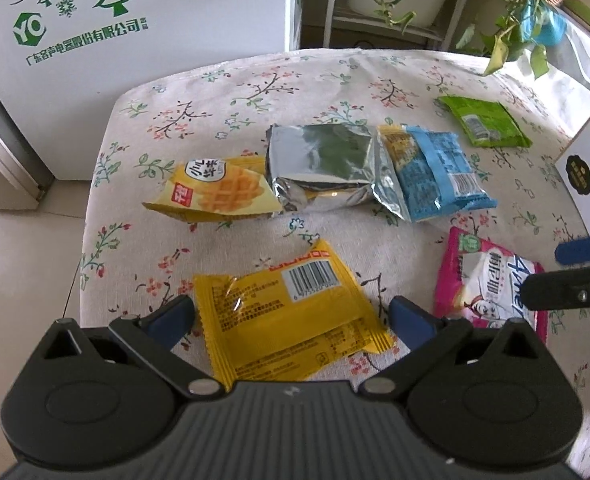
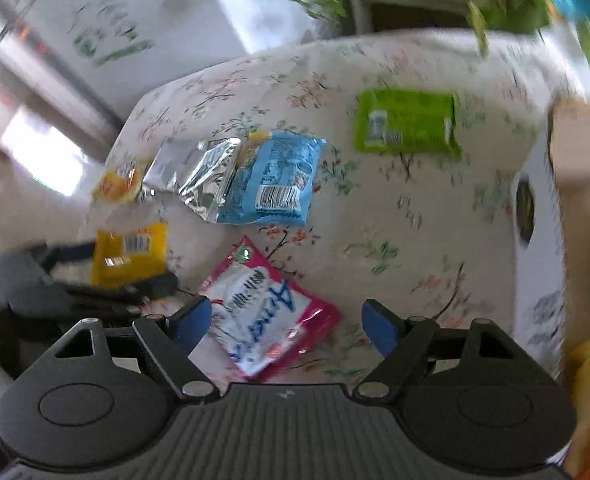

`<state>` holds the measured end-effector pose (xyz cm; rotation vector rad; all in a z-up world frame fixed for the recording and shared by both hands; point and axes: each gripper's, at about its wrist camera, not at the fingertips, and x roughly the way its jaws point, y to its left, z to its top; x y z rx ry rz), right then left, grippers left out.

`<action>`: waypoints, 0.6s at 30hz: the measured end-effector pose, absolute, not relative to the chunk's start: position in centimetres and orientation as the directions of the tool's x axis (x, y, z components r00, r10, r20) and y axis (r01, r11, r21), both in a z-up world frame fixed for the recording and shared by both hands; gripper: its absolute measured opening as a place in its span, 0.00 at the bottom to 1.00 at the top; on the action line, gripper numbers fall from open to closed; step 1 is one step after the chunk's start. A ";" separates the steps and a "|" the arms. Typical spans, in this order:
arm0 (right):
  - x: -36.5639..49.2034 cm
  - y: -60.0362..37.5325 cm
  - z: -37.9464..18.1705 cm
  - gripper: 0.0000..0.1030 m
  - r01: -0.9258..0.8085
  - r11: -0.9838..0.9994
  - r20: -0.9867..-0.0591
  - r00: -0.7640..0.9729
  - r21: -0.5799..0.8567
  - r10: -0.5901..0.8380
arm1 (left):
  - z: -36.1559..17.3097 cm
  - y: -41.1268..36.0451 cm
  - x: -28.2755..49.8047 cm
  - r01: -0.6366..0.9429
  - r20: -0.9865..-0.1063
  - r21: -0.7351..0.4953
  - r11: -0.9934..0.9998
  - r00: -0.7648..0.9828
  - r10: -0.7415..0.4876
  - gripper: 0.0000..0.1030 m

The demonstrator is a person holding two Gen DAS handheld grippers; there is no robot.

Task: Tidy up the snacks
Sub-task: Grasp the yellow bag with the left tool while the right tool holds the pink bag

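Flat yellow plastic snack packet, barcode side up point(image 1: 295, 320), lies on the floral tablecloth point(image 1: 223, 92) directly between the spread fingers of the left gripper point(image 1: 293, 316); jaws wide apart, nothing held. Judged light, thin, crinkly and slick; contents probably brittle, so pinch gently across the short width or at a crimped end seam. Pink-and-white snack pouch point(image 2: 271, 316) lies between the parted fingers of the right gripper point(image 2: 285, 324), also empty. Further out: yellow waffle-print packet point(image 1: 215, 196), silver foil wrapper point(image 1: 319, 164), blue packet point(image 1: 435, 172), green packet point(image 1: 483, 120). White cardboard box point(image 2: 539, 240), open-topped, stands at the right edge; likely destination.
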<state>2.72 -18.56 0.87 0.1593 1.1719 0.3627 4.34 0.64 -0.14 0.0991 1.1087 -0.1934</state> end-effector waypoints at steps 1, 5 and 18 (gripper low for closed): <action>2.6 -18.6 1.0 0.84 -0.236 0.930 -0.874 0.338 0.281 0.349 | -0.1 0.7 4.4 0.212 -0.898 -0.018 0.977 0.427 -0.109 1.00; 1.6 -17.5 1.1 0.84 -0.436 0.886 -0.883 0.340 0.158 0.325 | -0.2 0.9 4.2 0.235 -0.897 -0.017 0.972 0.426 -0.118 1.00; 1.6 -14.4 -0.4 0.88 -0.621 0.784 -0.873 0.372 0.020 0.316 | -0.2 1.1 4.3 0.258 -0.899 -0.016 0.966 0.418 -0.127 1.00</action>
